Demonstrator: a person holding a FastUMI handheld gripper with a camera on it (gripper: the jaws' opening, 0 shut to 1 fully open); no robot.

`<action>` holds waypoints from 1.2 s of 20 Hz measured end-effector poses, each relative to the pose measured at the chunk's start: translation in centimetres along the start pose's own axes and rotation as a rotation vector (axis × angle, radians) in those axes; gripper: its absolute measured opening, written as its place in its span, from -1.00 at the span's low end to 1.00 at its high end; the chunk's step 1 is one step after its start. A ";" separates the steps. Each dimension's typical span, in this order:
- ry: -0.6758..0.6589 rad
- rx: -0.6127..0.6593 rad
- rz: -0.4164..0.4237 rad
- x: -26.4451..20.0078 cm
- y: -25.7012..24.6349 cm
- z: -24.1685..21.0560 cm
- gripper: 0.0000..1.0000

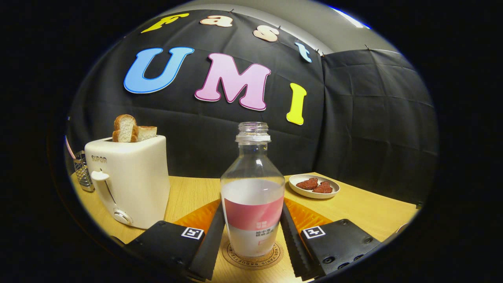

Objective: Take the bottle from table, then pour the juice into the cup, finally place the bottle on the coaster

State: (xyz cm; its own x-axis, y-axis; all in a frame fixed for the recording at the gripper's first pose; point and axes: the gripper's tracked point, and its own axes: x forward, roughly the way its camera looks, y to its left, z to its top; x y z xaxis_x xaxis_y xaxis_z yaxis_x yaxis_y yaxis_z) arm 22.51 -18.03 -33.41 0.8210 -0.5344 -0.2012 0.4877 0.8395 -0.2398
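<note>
Wooden table (365, 212) under everything, pale tan, running back to the black cloth wall. Biggest thing on it: cream toaster (131, 181) off to the left, lever on its near side, with 2 slices of bread (131, 129) poking out of the top slot. Just past the toaster's left side, some kind of metal mesh holder (81, 171), mostly hidden. Dead center and near: clear bottle (252, 192), upright, cap off, pale liquid up to roughly half, pink and white label round the lower part. Standing right on the round cork coaster (251, 254), whose printed rim peeks out beneath the base. Gripper (251, 239) spread on either side of the bottle, 1 finger left and 1 right, each sitting very close to the label; can't tell for sure if they touch it, looks more like a slim gap on both sides. Orange mat (304, 216) showing behind the fingers. Far right: small white plate (314, 192) holding 2 reddish-brown pieces of food (315, 185), well apart from the bottle.
</note>
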 end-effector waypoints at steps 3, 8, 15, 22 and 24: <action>-0.007 0.014 0.000 0.1 -0.1 0.0 0.52; 0.016 0.025 -0.006 0.1 -0.5 -0.4 0.64; 0.001 0.015 -0.010 -0.8 -0.5 0.5 0.93; 0.034 0.016 -0.010 -2.7 -0.9 0.4 0.94; 0.048 0.023 -0.025 -4.2 -1.7 0.1 0.94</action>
State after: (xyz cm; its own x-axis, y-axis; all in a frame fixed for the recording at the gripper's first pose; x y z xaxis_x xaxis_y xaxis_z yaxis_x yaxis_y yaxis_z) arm 18.29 -17.19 -32.07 0.7936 -0.5588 -0.2409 0.5150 0.8276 -0.2232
